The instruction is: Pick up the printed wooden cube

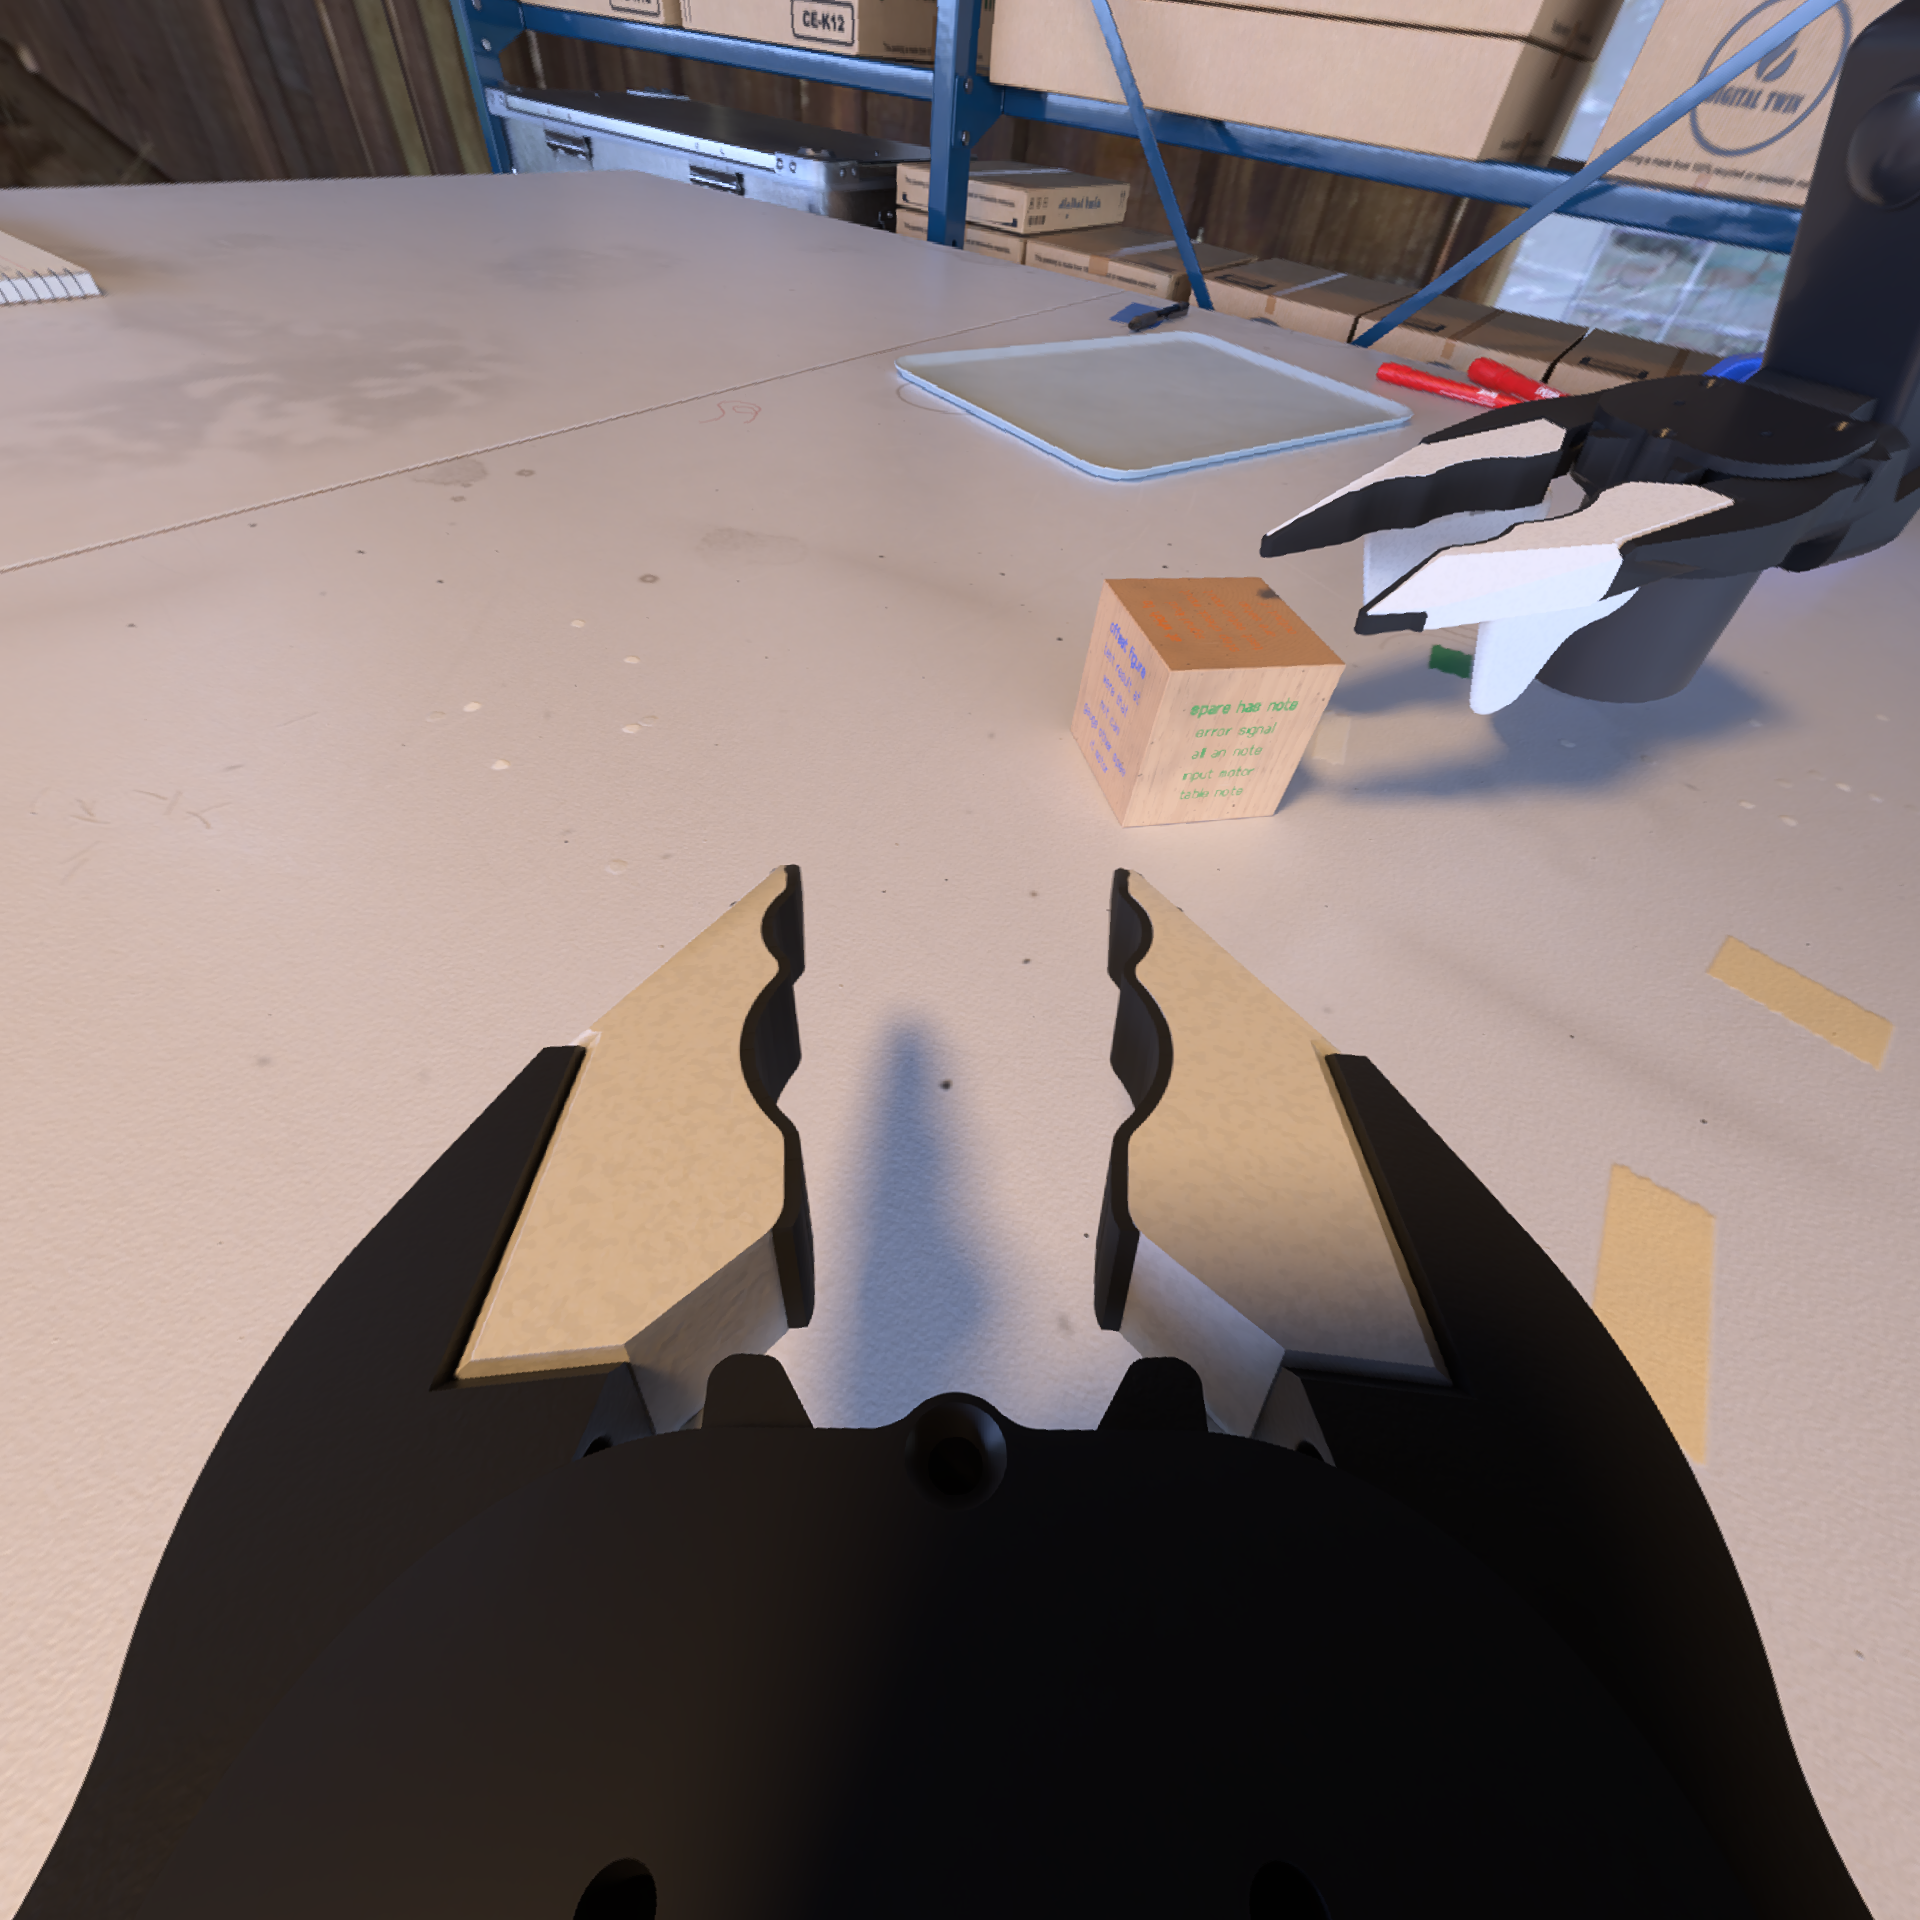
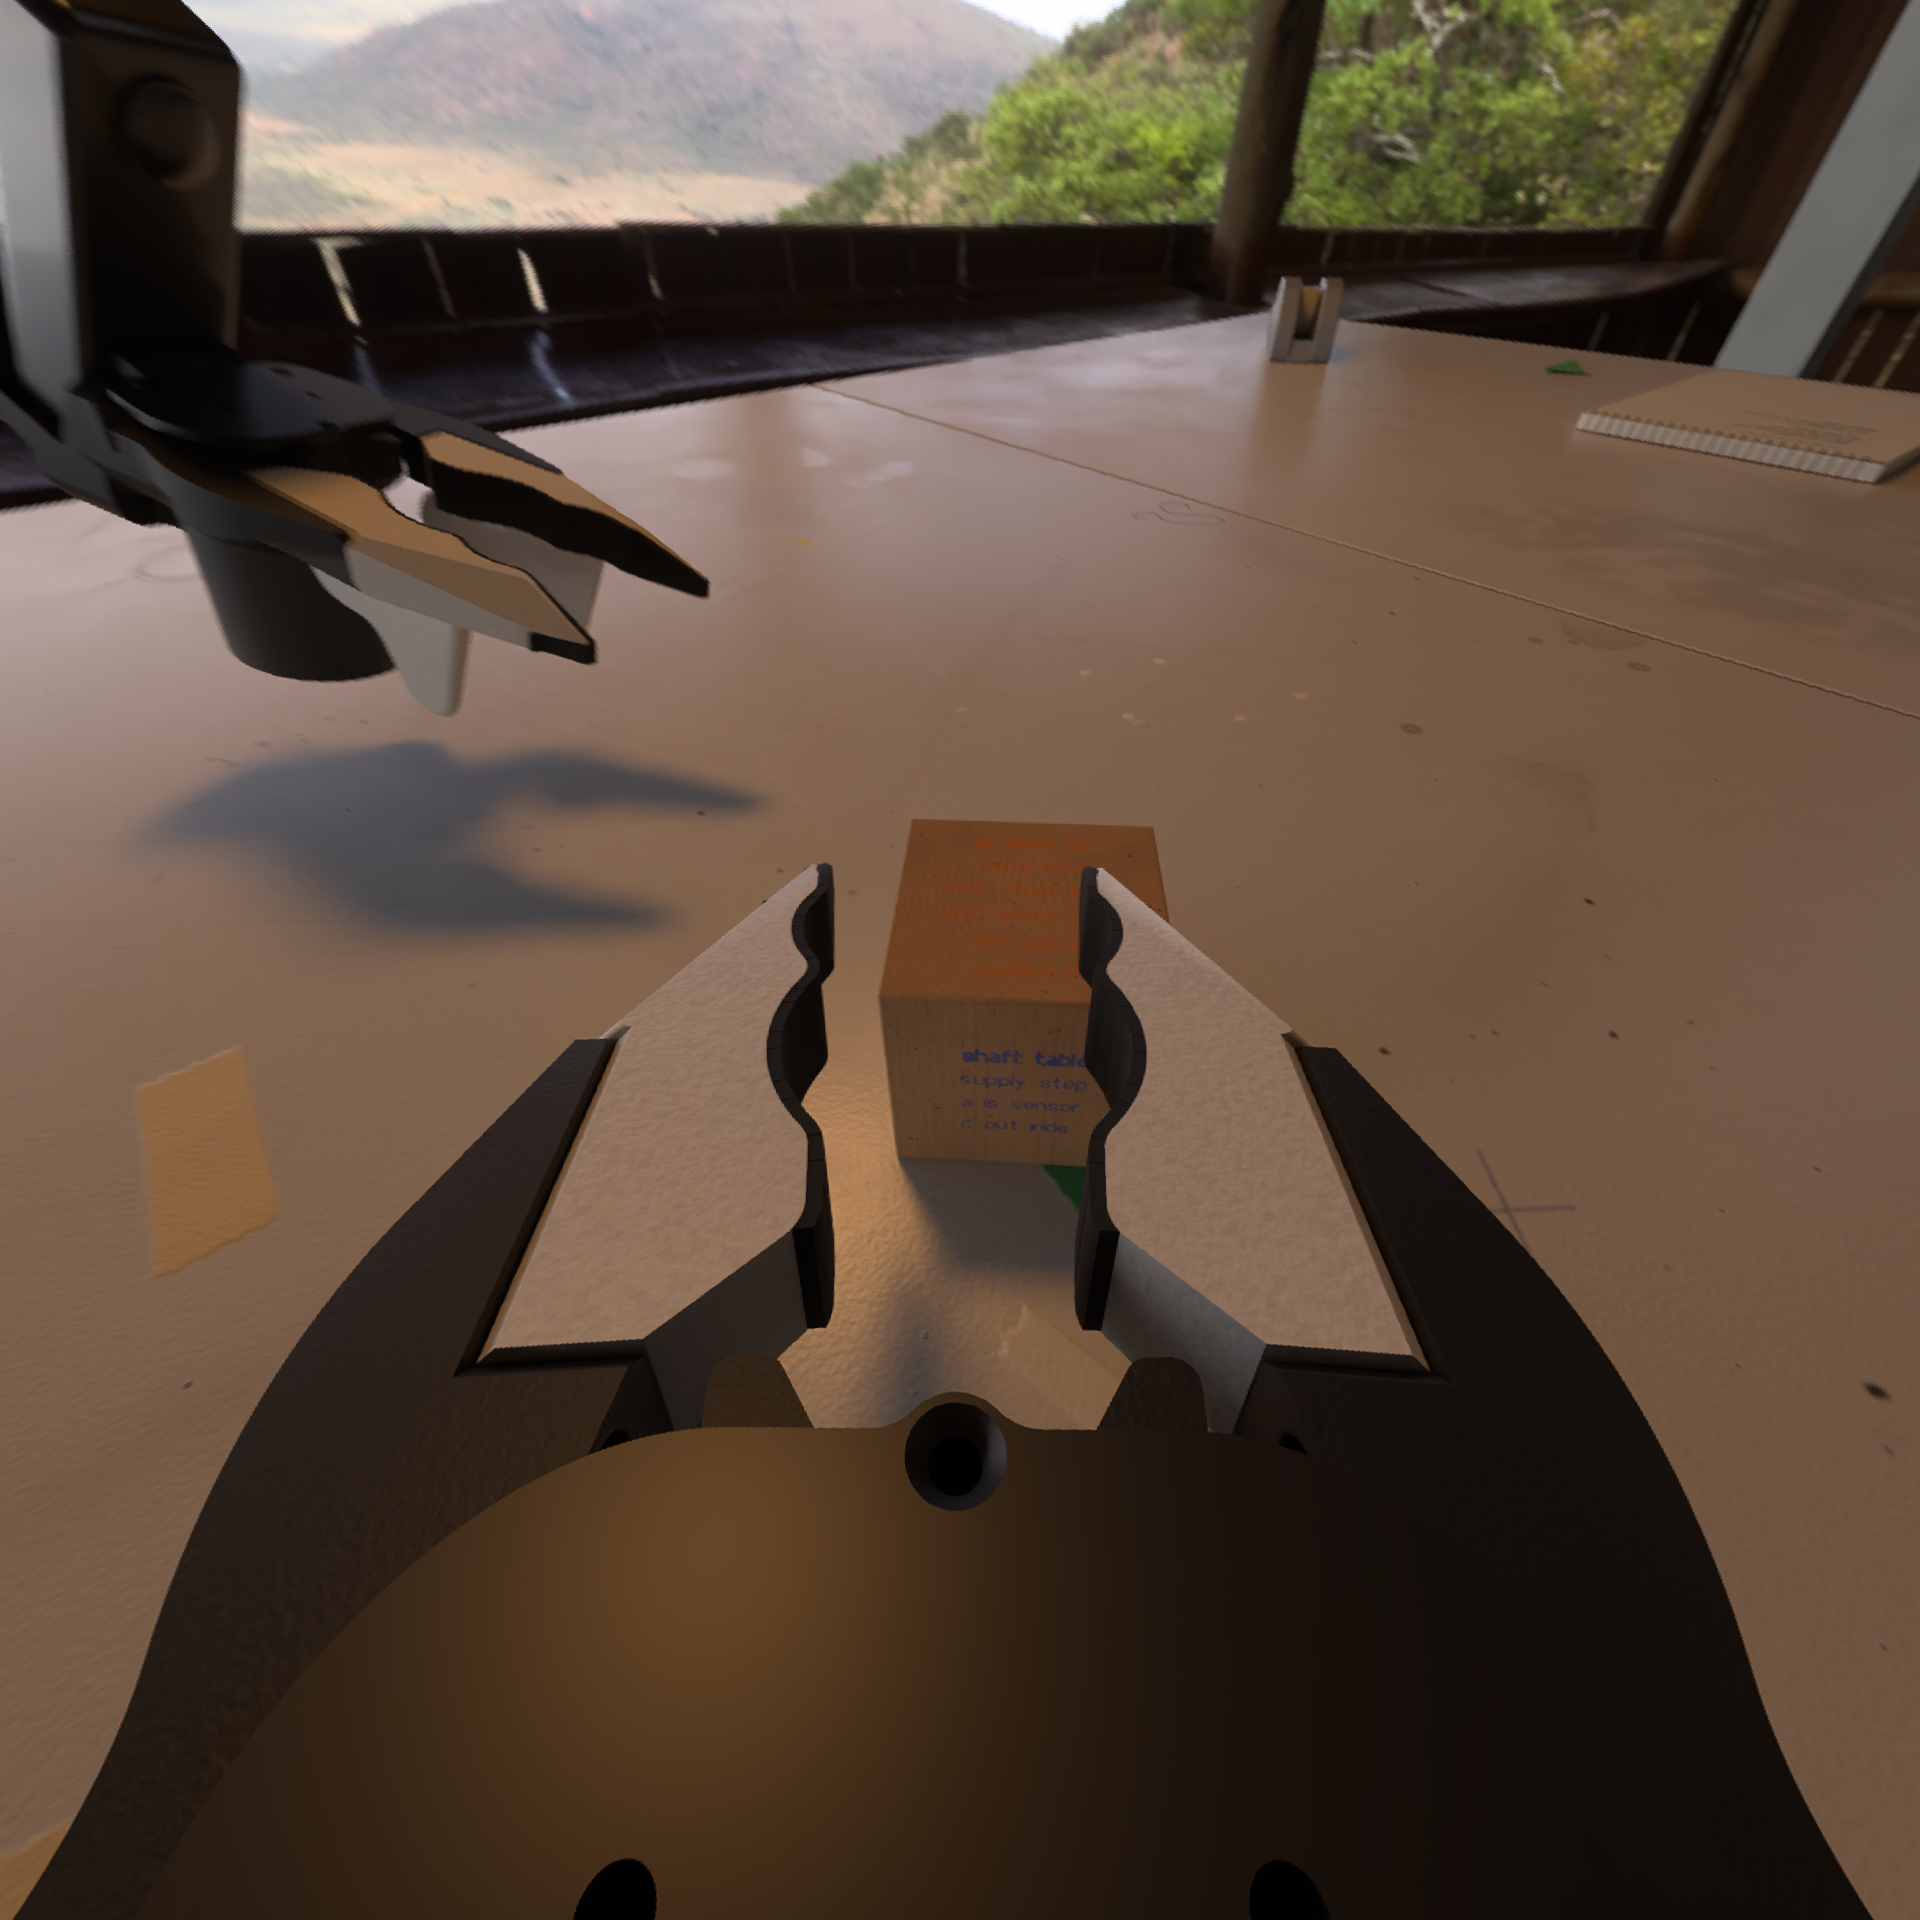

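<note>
The printed wooden cube (image 1: pixel 1205 701) stands on the table, with coloured printing on its faces. In the left wrist view it is ahead and to the right of my left gripper (image 1: pixel 956 878), which is open and empty above bare table. My right gripper (image 2: pixel 956 878) is open, hovering just before the cube (image 2: pixel 997 997). The cube lies below and beyond the fingertips, partly hidden by the right finger (image 2: pixel 1195 1049). The right gripper also shows in the left wrist view (image 1: pixel 1320 582), just right of the cube. The left gripper shows in the right wrist view (image 2: pixel 644 618) at the upper left.
A flat pale tray (image 1: pixel 1148 400) lies beyond the cube, with red markers (image 1: pixel 1455 382) to its right. A notepad (image 2: pixel 1756 428) lies far right in the right wrist view. Tan tape patches (image 1: pixel 1652 1299) mark the table. Shelves with cardboard boxes (image 1: pixel 1278 73) stand behind.
</note>
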